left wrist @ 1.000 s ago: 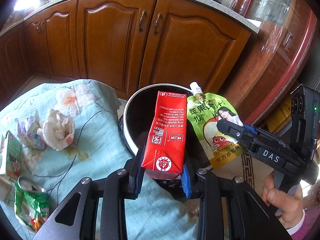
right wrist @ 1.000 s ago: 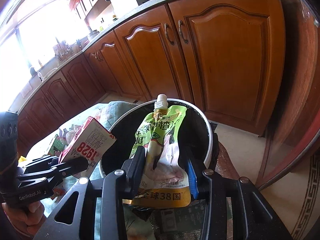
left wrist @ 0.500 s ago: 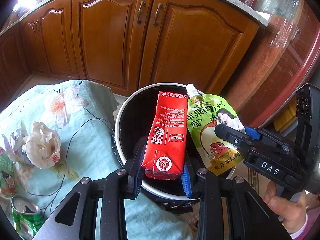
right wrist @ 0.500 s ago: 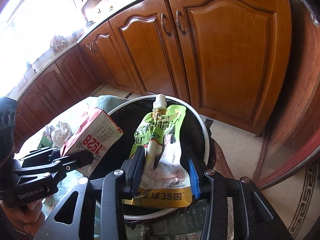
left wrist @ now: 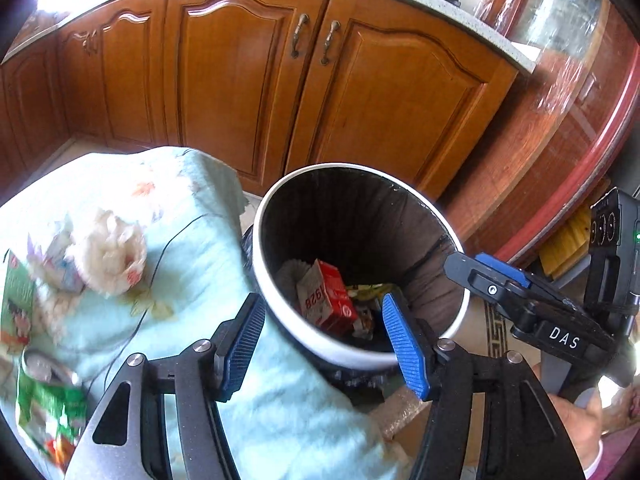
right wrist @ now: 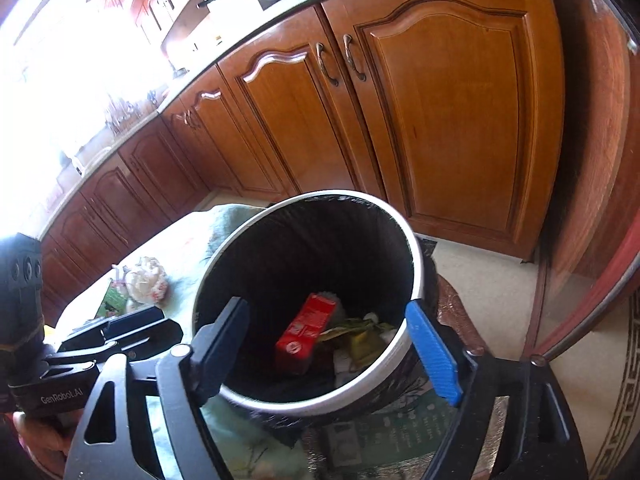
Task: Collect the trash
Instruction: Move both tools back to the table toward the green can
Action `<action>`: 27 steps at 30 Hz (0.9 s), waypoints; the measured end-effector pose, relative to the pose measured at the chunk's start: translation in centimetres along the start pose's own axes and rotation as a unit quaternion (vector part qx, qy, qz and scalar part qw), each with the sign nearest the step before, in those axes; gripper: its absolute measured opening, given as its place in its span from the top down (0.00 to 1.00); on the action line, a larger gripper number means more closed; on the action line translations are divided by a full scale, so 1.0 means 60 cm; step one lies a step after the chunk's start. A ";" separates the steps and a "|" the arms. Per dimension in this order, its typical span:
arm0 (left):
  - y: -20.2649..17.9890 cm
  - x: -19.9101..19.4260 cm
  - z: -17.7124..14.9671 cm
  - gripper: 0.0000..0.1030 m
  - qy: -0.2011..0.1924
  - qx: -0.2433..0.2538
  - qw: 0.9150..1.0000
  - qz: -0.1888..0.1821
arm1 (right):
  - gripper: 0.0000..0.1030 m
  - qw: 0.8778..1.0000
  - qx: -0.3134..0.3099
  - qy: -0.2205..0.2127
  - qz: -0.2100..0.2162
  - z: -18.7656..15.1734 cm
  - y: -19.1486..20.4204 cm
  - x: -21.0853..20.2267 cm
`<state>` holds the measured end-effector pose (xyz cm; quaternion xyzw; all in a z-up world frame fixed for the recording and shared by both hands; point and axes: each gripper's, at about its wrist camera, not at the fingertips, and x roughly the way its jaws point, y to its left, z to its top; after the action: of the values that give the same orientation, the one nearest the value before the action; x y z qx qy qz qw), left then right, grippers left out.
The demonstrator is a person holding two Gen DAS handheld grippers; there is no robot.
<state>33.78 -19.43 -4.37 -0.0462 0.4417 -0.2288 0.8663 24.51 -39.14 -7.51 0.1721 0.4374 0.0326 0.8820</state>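
Opening claws: left gripper (left wrist: 322, 338) and right gripper (right wrist: 328, 348) were both spreading, nothing between the pads.
Carton: red carton (left wrist: 326, 304) lay inside the bin (left wrist: 280, 308).
Pouch: green pouch (right wrist: 360, 336) lay beside it.
Cloth: crumpled tissue (left wrist: 108, 250) sat uncollected.

Each of the 2 wrist views looks steeply down from close above the white-rimmed bin (left wrist: 260, 240), toward the wooden cabinets (left wrist: 240, 80). The left view sits over the cloth-covered table (left wrist: 192, 280); the right view seems slightly farther right. Both share the bin's inside, and each catches the other gripper at its edge.
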 end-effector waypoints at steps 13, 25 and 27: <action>0.062 -0.133 -0.101 0.37 -0.042 -0.038 0.998 0.014 | 0.11 0.999 -0.001 -0.013 0.048 -0.063 0.082 -0.036; 0.146 -0.243 -0.184 0.37 -0.073 -0.094 0.992 0.046 | 0.10 0.996 -0.019 0.005 0.085 -0.121 0.161 -0.039; 0.163 -0.259 -0.197 0.37 -0.076 -0.102 0.991 0.051 | 0.10 0.996 -0.025 0.008 0.091 -0.128 0.176 -0.038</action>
<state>20.14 -2.49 -2.73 -0.1285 0.3970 -0.1337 0.8989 18.09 -27.60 -6.57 0.1890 0.4265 0.1245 0.8757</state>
